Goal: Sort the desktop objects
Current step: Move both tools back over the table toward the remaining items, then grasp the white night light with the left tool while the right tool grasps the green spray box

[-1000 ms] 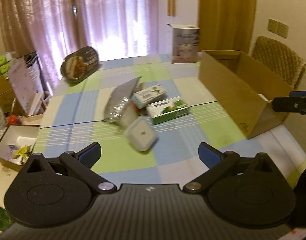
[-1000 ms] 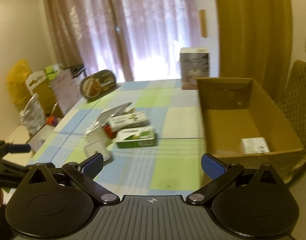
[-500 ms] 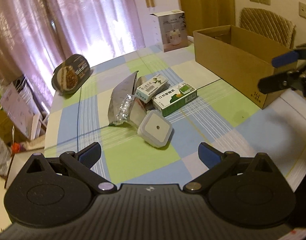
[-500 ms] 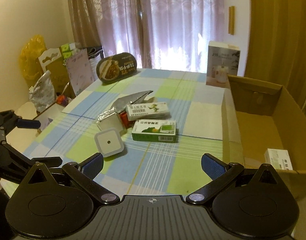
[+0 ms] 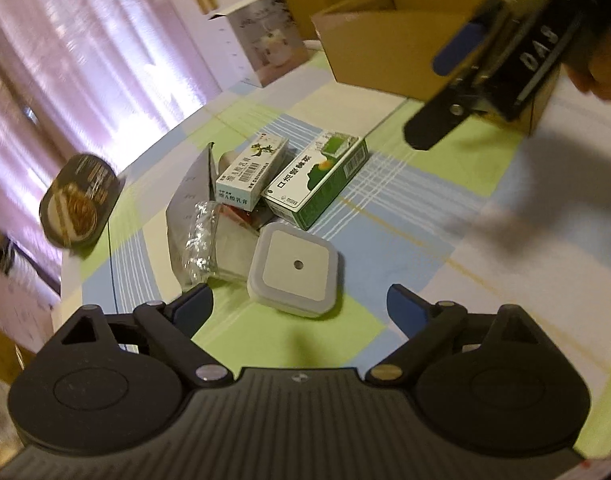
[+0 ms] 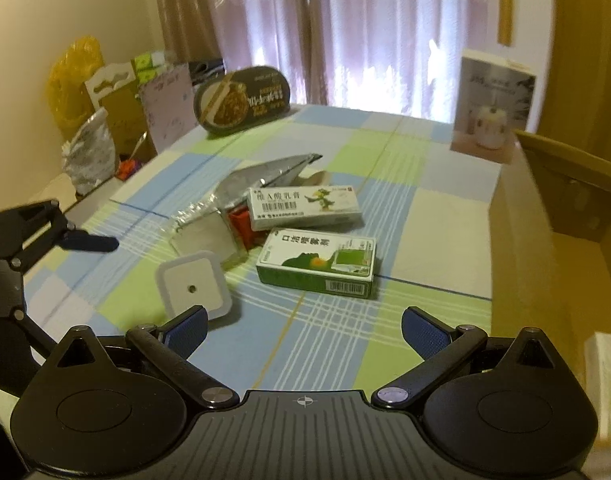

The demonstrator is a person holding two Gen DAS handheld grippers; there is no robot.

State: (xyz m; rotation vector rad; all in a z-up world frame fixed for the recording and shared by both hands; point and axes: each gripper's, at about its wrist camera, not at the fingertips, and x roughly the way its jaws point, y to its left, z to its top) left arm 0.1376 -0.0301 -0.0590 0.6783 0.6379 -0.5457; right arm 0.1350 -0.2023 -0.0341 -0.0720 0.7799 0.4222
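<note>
I've swung my left gripper (image 5: pixel 299 306) lower, closer to the pile.
Both my grippers gape empty; the square white night-light (image 5: pixel 295 269) sits just ahead, my right gripper (image 6: pixel 303 326) hovering nearby.

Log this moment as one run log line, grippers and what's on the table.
left gripper: open, above white square device | right gripper: open, empty | green box, white box on table | cardboard box right

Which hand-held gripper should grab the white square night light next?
Left. The left hand-held gripper is open with the night light right between its fingertips. The right hand-held gripper is also open, but the light sits off its left finger.
</note>
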